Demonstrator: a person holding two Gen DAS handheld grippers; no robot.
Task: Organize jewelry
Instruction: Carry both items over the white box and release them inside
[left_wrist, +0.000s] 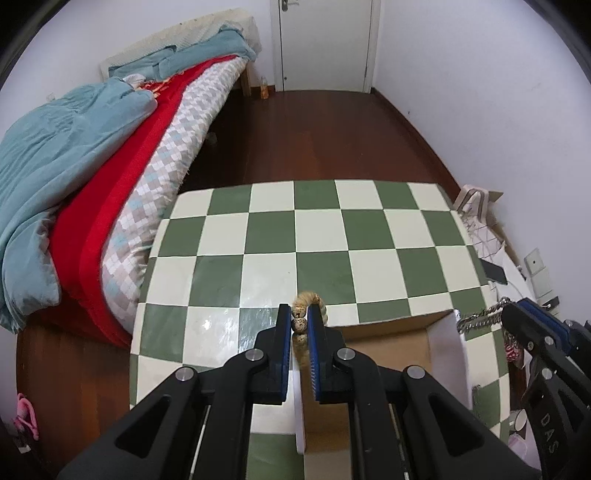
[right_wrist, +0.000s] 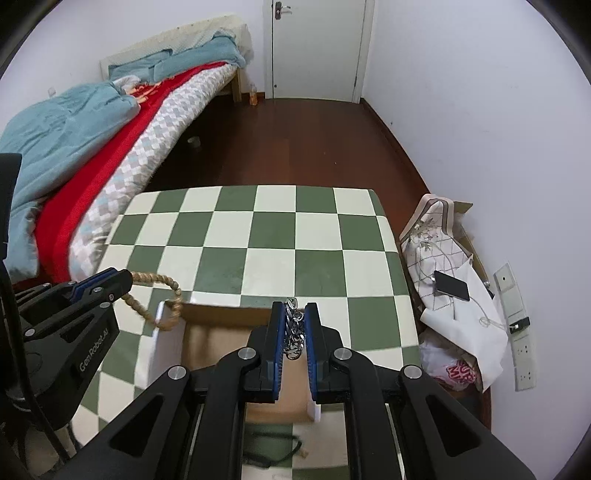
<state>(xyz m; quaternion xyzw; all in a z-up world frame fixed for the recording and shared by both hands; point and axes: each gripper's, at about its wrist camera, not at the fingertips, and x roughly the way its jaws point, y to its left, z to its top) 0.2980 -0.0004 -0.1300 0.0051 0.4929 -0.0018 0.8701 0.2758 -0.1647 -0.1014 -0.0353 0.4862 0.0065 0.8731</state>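
Observation:
My left gripper (left_wrist: 299, 316) is shut on a tan beaded bracelet (left_wrist: 300, 319), held above the left wall of an open cardboard box (left_wrist: 439, 354) on the green-and-white checkered table (left_wrist: 325, 236). In the right wrist view the same bracelet (right_wrist: 162, 291) hangs as a loop from the left gripper (right_wrist: 125, 282), over the box's far left corner. My right gripper (right_wrist: 294, 319) is shut on a silver chain (right_wrist: 294, 326), held above the box (right_wrist: 218, 343). In the left wrist view the chain (left_wrist: 480, 319) trails from the right gripper (left_wrist: 508, 314) just right of the box.
A bed (left_wrist: 110, 177) with red and teal bedding runs along the table's left side. To the table's right lie bags (right_wrist: 436, 254), a phone (right_wrist: 451, 285) and a wall socket (right_wrist: 515, 306). Beyond the table are a wooden floor (right_wrist: 295, 147) and a white door (right_wrist: 317, 48).

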